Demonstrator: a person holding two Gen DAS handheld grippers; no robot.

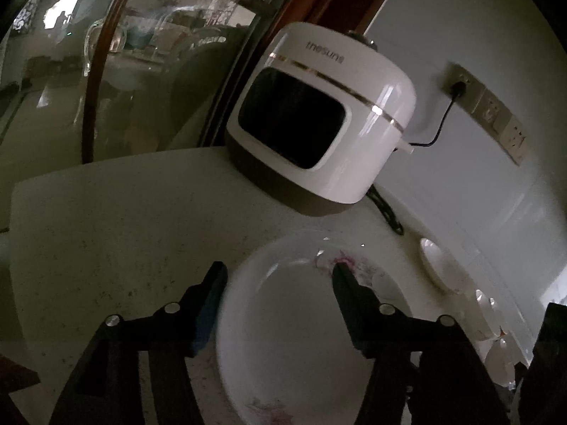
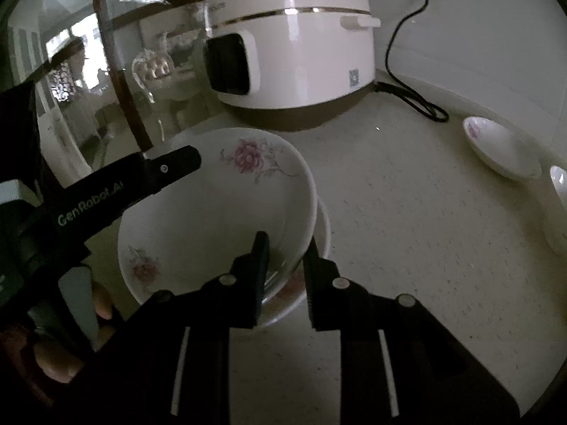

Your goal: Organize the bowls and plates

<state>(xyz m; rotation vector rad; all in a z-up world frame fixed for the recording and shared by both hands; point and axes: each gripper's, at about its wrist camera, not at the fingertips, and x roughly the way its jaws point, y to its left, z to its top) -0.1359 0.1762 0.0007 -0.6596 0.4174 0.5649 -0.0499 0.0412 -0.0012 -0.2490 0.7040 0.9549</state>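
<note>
flowered bowl (image 2: 219, 209) sits tilted in another dish on the counter (image 2: 407, 230) by the rice cooker (image 2: 294, 46). right gripper (image 2: 283, 248) pinches its near rim; left gripper (image 1: 280, 276) is spread, straddling it. glazed ceramic, probably slick and chippable, so grab rims.

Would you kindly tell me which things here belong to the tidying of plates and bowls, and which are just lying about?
Part of the job:
- flowered bowl, its rim pinched by the right gripper
- dish beneath it
- small dish near the wall
- left gripper, open

Just lying about:
- rice cooker
- its black cord
- wall sockets
</note>
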